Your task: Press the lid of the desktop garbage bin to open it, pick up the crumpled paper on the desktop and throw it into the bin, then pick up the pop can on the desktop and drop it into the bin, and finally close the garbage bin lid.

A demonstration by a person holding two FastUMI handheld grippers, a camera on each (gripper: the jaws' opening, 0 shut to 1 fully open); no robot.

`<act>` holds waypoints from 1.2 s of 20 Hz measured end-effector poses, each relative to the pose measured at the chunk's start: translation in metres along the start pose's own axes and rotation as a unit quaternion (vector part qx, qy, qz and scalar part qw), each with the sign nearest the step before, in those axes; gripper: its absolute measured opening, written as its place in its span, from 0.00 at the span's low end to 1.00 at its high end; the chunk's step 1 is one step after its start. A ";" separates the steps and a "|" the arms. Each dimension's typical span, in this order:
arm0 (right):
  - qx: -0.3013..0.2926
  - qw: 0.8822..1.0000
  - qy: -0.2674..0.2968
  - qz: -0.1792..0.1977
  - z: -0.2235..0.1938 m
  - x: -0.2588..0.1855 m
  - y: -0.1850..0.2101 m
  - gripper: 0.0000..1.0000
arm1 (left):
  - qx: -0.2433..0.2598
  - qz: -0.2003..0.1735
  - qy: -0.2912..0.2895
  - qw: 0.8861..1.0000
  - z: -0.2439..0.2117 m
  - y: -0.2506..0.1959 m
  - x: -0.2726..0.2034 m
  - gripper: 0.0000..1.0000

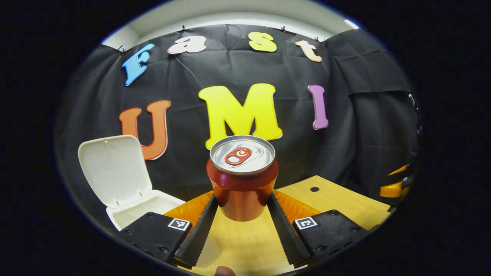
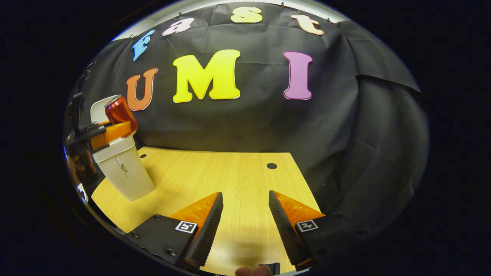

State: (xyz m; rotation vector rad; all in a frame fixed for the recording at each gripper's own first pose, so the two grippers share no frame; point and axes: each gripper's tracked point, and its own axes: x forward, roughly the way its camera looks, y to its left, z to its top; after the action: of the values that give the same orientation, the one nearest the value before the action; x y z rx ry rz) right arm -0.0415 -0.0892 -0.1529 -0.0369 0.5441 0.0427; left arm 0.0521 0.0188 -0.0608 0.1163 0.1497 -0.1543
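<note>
Left gripper view: can sitting upright between the two fingers of the left gripper, both fingers pressing its sides, held clear above the table. Bin lying lower left of the can, its lid standing open and tilting back toward the wall. Right gripper showing at the far right edge.

Right gripper view: right gripper hovering over the table, fingers standing apart with nothing between them. Bin standing on the table's far left part. Can hanging just above the bin's mouth, in front of the open lid, carried by the left gripper.
</note>
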 end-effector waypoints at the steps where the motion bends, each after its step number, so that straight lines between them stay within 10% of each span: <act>1: -0.004 1.000 -0.002 0.004 0.002 0.001 0.004 0.78 | 0.000 0.018 -0.002 1.000 0.004 0.016 0.000 0.84; 10: -0.024 0.999 -0.008 0.044 0.022 0.019 0.048 0.78 | -0.032 0.160 0.030 0.986 -0.014 0.146 0.010 0.84; 24: -0.041 0.997 -0.007 0.072 0.028 0.030 0.083 0.78 | -0.074 0.220 0.108 0.967 -0.081 0.190 0.006 0.87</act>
State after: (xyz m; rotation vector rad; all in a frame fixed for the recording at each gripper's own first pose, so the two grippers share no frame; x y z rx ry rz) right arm -0.0058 -0.0043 -0.1468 -0.0780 0.5309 0.2051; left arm 0.0778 0.2146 -0.1213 0.0139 0.3479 0.3139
